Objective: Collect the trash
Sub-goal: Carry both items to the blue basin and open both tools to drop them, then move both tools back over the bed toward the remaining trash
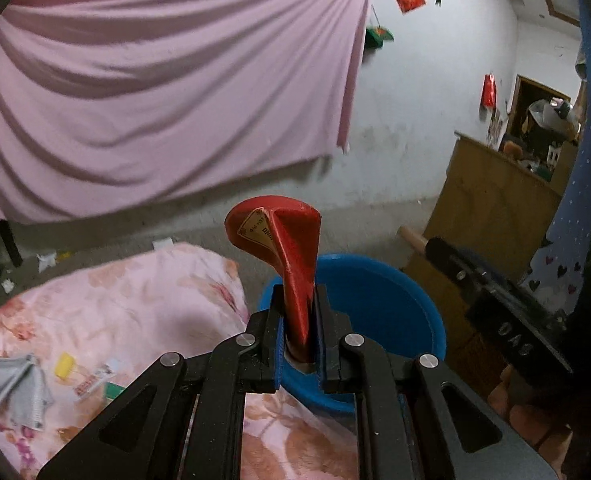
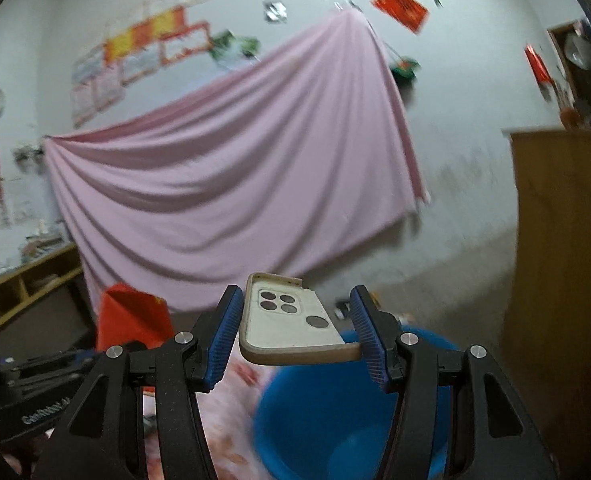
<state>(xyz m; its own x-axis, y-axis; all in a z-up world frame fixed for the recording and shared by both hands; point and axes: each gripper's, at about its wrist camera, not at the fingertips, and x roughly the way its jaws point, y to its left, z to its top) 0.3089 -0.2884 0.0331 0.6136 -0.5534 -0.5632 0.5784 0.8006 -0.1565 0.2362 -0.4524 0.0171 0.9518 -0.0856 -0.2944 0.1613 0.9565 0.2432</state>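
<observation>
Pale walls and a draped pink sheet (image 1: 155,92) fill the background, with a flower-patterned bed cover (image 1: 135,304) low on the left and a blue bucket (image 1: 395,304) on the floor beside it.

Seen from the left wrist, the left claw (image 1: 300,332) is nearly pressed together, pinching a folded red paper packet (image 1: 291,248) by its lower end. The packet stands roughly upright, its long axis running from the claw up and slightly away, and its wider curled top leans left. It hangs in front of the bucket's near-left rim.

Seen from the right wrist, the right claw (image 2: 295,328) is half spread, its ridged blue pads bearing on the two long edges of a cream phone case (image 2: 291,324). The case lies nearly flat, camera cut-outs facing up, long axis pointing away from the claw, and sits above the bucket's far rim (image 2: 347,336).

The step in hand looks like carrying both pieces to the bucket. To do it well, bring each piece fully over the open mouth before letting go, and tip the packet down so it falls inside the rim. More scraps remain on the bed cover, including a grey wrapper (image 1: 15,388) and a yellow piece (image 1: 64,365).
</observation>
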